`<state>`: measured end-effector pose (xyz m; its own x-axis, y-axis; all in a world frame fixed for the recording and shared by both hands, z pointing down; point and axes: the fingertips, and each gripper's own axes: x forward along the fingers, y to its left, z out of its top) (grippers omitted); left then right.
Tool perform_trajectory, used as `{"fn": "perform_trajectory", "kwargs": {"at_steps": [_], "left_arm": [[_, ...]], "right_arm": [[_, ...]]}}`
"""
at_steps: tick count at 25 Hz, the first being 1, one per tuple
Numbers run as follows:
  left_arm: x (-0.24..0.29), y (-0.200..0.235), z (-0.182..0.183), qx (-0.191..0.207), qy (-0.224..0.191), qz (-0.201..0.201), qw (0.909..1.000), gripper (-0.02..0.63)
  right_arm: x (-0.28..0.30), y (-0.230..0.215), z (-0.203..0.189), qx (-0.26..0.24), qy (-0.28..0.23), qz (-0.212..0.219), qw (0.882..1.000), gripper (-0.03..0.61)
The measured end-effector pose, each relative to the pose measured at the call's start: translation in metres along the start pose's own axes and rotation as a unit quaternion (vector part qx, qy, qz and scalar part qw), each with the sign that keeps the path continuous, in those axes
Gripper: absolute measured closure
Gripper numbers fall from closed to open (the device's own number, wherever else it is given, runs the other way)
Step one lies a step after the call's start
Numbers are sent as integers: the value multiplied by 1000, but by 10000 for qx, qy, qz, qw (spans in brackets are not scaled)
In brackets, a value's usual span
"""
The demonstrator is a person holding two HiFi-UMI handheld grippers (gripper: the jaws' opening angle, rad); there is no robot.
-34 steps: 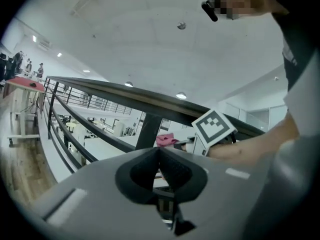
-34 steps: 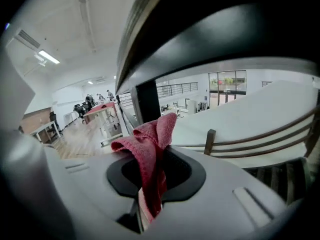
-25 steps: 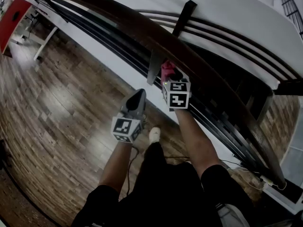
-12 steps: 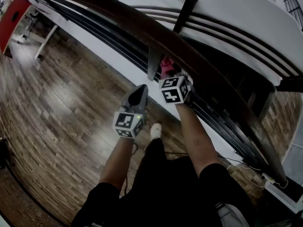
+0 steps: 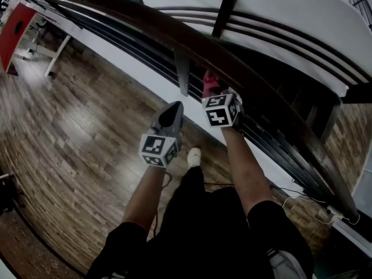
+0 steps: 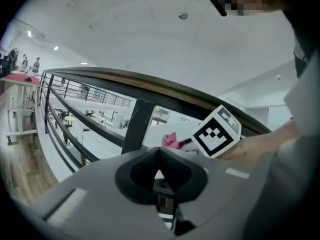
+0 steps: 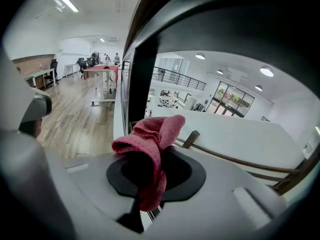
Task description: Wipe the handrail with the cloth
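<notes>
The dark wooden handrail (image 5: pixel 174 31) curves from the upper left to the lower right. My right gripper (image 5: pixel 211 93) is shut on a pink cloth (image 5: pixel 208 83) and holds it up against the rail's near underside, just right of a dark post (image 5: pixel 182 74). In the right gripper view the cloth (image 7: pixel 152 139) bunches out of the shut jaws, with the handrail (image 7: pixel 210 19) close overhead. My left gripper (image 5: pixel 170 111) hangs lower and left of it, shut on nothing, pointing at the railing. The left gripper view shows the handrail (image 6: pixel 150 84), the cloth (image 6: pixel 171 140) and the right gripper's marker cube (image 6: pixel 217 132).
Thin black horizontal bars (image 5: pixel 116 39) run under the rail. A wood floor (image 5: pixel 75 132) spreads to the left, with a red-topped table (image 5: pixel 17 28) at the far left. The person's legs and a shoe (image 5: pixel 193 156) are below. Cables (image 5: pixel 302 199) lie at the right.
The right gripper with the cloth has slid slightly right along the rail, away from the post, and its cube has turned. The left gripper has barely moved.
</notes>
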<state>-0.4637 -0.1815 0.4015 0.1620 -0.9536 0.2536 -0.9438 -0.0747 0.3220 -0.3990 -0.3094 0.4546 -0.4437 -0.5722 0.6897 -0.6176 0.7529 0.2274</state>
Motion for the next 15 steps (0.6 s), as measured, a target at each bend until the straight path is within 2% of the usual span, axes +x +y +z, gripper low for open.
{"fn": "perform_trajectory", "kwargs": {"at_steps": [9,15], "left_arm": [[7,-16,5,191,-20,141,9997,614],[13,-33,4,297,76,-36,9995,614]], "right_arm": [[-18,-16,-32,271,129,-125,9995,526],[-31,-30,-48,366,247,-166,9989,526]]}}
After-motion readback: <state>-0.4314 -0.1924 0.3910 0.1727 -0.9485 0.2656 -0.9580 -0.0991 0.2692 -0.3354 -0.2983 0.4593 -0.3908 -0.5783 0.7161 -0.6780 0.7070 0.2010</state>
